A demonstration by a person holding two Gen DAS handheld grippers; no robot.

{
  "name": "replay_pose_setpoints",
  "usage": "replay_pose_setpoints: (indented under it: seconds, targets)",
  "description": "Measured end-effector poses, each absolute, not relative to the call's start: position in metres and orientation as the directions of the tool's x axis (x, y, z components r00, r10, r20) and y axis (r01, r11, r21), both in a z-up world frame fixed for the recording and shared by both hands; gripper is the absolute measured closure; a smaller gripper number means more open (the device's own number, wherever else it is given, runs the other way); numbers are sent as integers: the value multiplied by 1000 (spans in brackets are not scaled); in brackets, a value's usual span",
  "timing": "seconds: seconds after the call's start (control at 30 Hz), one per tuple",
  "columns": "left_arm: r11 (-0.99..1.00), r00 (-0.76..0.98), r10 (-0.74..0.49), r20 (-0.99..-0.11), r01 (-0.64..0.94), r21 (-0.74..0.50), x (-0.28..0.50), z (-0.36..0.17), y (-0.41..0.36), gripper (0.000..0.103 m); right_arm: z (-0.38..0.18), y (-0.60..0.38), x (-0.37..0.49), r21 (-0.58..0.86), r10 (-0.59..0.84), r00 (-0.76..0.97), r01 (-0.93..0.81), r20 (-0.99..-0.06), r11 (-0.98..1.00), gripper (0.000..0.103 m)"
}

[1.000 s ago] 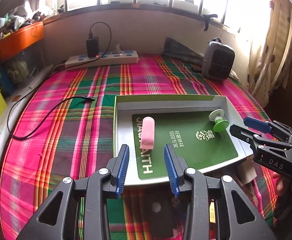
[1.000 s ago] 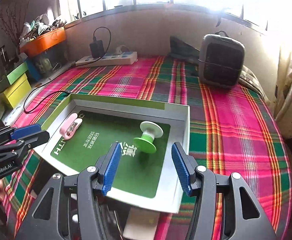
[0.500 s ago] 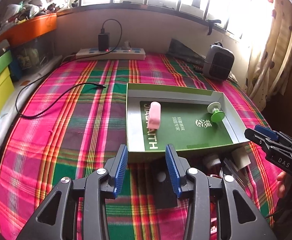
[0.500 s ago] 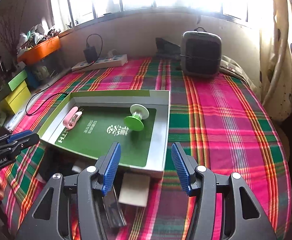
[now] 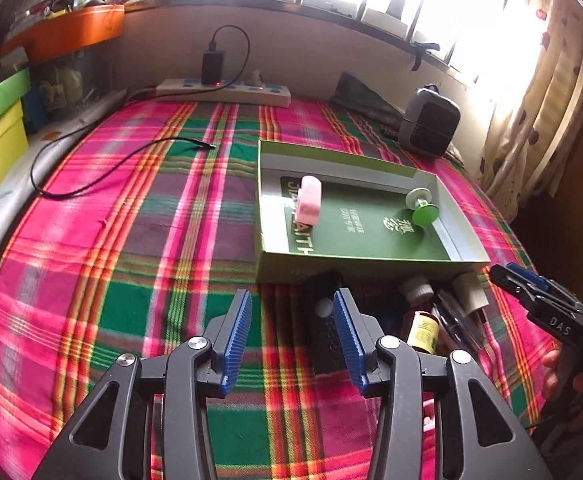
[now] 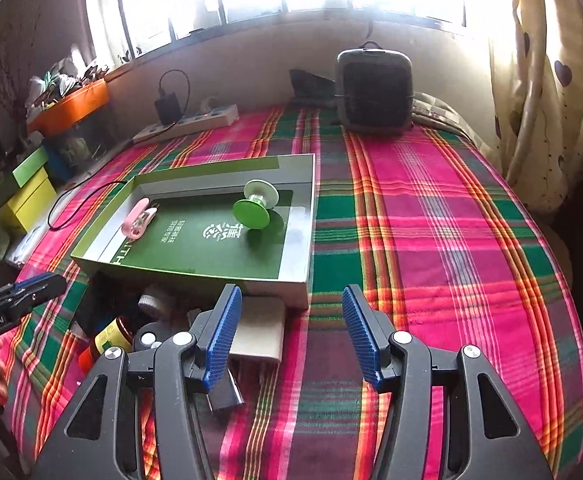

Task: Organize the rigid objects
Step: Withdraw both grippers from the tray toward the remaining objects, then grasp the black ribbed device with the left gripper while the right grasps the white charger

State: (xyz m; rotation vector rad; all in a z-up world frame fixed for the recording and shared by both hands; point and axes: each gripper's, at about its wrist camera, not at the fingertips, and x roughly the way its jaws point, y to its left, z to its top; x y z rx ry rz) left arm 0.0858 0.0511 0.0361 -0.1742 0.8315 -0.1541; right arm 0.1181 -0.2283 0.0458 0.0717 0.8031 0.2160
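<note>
The green box lid [image 5: 355, 258] lay on the plaid bed cover [image 5: 139, 248]. Left of and before it, the left tongs [image 5: 291, 336] had just been opening, gaping, nothing between them. Inside it lay a pink clip [image 5: 309, 200] leftward and a green spool [image 5: 422, 206] rightward. Small bottles [image 5: 422, 325] lay just before it. Right tongs [image 6: 291, 334] gaped, empty.
</note>
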Motion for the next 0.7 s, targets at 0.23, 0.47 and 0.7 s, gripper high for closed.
replay_pose_setpoints:
  seconds: [0.23,0.47,0.7]
  targets:
    - [969,652,-228,-723,81,-232,82,32,47,60,41,-223,116,141,226,659,-180,-717,973,49]
    - [967,633,-246,-734,111,-228,82,27,36,60,36,-216,118,145,242,640,-201,-729,969,49]
    - [968,615,-249,-748,122,-221,85,21,30,60,28,-212,122,128,227,620,-200,-751,971,49]
